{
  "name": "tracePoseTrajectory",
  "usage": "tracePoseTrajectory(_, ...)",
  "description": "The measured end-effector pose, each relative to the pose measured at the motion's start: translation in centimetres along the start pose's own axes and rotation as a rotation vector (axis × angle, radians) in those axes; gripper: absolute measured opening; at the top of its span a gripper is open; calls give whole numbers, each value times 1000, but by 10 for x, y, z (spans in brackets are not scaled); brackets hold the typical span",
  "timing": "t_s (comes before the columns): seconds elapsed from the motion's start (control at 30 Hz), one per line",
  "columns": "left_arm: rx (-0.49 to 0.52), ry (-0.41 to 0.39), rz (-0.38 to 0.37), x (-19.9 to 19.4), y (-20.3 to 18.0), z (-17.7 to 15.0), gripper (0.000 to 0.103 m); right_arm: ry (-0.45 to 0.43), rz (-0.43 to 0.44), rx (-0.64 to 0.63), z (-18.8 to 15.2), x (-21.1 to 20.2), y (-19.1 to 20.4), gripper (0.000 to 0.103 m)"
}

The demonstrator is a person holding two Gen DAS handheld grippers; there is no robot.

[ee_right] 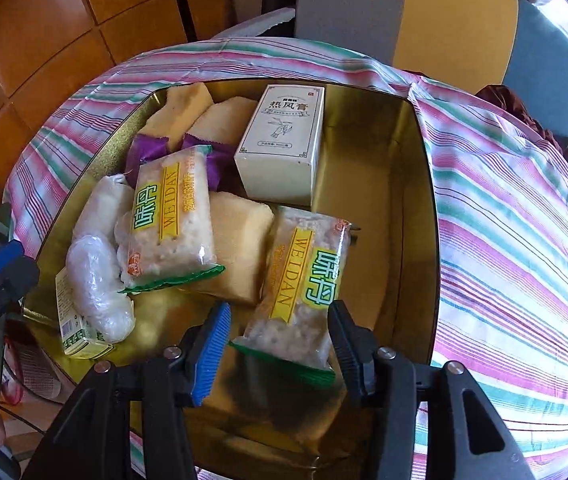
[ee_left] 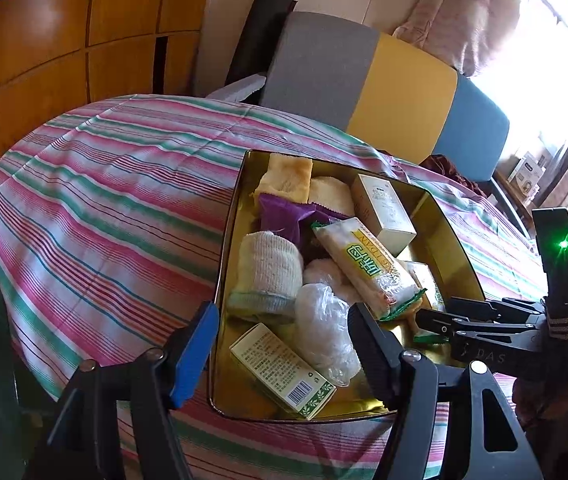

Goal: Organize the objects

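Right gripper straddles a clear yellow-and-green WEIDAN snack packet at six o'clock in the gold tin, jaws released; left gripper gapes empty.

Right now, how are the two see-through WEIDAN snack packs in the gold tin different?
The near WEIDAN pack lies between the right tool's opening fingers, on the tin's gold floor; the far WEIDAN pack is in no tool and rests tilted on other things. The near pack sits by the empty side; the far one sits beside the purple wrappers. Both are clear, with yellow labels and green ends.
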State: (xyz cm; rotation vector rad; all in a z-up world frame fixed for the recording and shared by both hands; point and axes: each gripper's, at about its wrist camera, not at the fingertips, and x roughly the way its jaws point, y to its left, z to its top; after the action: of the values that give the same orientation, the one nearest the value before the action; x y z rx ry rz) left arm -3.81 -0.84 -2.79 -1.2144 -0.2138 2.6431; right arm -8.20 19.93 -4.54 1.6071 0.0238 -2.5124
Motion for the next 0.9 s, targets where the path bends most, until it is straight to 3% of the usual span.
tracePoseTrajectory(0.4, 71, -68, 129, -11, -10, 0, 78, -106, -47, 0, -8, -26, 2, 51)
tracePoseTrajectory(0.57, 96, -94, 169, -19, -17, -5, 91, -169, -89, 9, -17, -41, 3, 52)
tracePoseTrajectory(0.9, 124, -136, 190, -32, -35, -12, 103, -257, -129, 61, -45, -75, 0, 52)
